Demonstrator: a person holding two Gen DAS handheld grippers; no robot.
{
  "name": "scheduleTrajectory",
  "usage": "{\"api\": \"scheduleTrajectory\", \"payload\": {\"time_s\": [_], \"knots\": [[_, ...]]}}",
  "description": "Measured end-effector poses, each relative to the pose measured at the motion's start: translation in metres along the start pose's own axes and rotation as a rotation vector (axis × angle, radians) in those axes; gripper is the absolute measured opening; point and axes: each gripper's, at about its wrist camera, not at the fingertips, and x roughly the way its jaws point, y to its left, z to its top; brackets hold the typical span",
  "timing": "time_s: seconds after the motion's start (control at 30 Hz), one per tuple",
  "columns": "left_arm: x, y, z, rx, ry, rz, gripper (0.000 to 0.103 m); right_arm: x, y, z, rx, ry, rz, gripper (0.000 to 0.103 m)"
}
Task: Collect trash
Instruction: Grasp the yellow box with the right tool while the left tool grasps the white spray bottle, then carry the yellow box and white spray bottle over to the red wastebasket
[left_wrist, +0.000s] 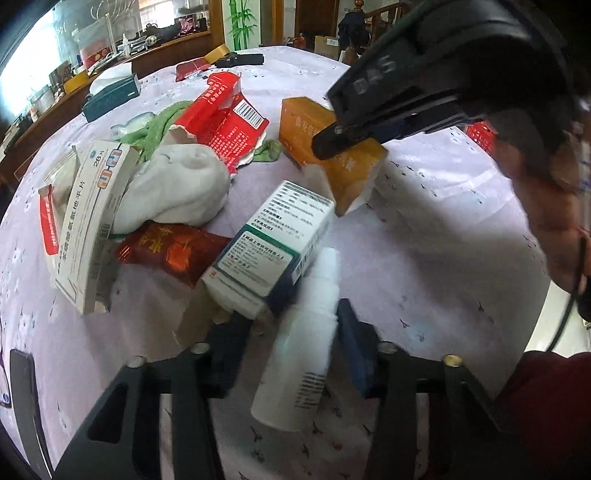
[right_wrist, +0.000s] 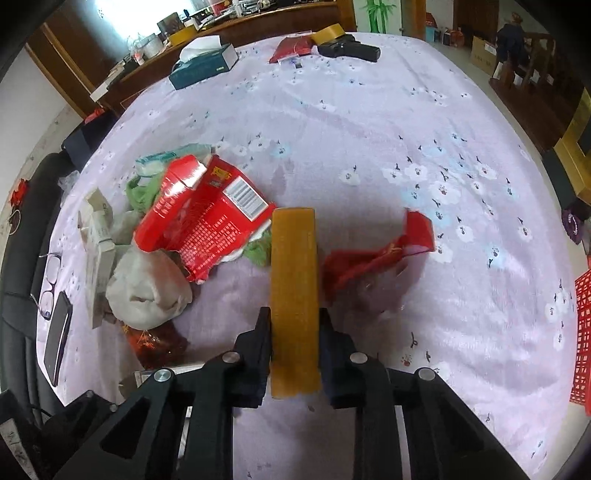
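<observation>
A pile of trash lies on the lilac flowered tablecloth. My left gripper is shut on a white plastic bottle, held above the table beside a white and green medicine box. My right gripper is shut on an orange box and holds it over the cloth; it also shows in the left wrist view. A torn red carton, a white crumpled cloth, a green cloth and a red wrapper lie around.
A tall white pill box and a red foil packet sit at the pile's left. A tissue box, tape roll and black device lie far back. A phone and glasses lie left; a red basket stands right.
</observation>
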Motion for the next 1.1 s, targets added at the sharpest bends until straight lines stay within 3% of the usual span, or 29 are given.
{"api": "scheduleTrajectory", "payload": {"time_s": [0.1, 0.33, 0.63, 0.97, 1.1], "knots": [[-0.001, 0.003, 0.000, -0.009, -0.004, -0.031, 0.031, -0.011, 0.003, -0.005, -0.005, -0.017, 0.011, 0.024], [-0.015, 0.006, -0.010, -0.054, -0.029, -0.140, 0.031, -0.042, 0.006, -0.022, 0.002, -0.060, 0.032, 0.024], [-0.039, 0.001, -0.003, -0.040, -0.110, -0.219, 0.031, -0.071, -0.010, -0.045, 0.066, -0.114, 0.019, 0.024], [-0.050, 0.004, 0.013, -0.021, -0.159, -0.276, 0.030, -0.094, -0.031, -0.066, 0.158, -0.143, -0.015, 0.024], [-0.040, 0.012, 0.008, -0.033, -0.126, -0.242, 0.030, -0.096, -0.039, -0.077, 0.179, -0.133, -0.024, 0.024]]}}
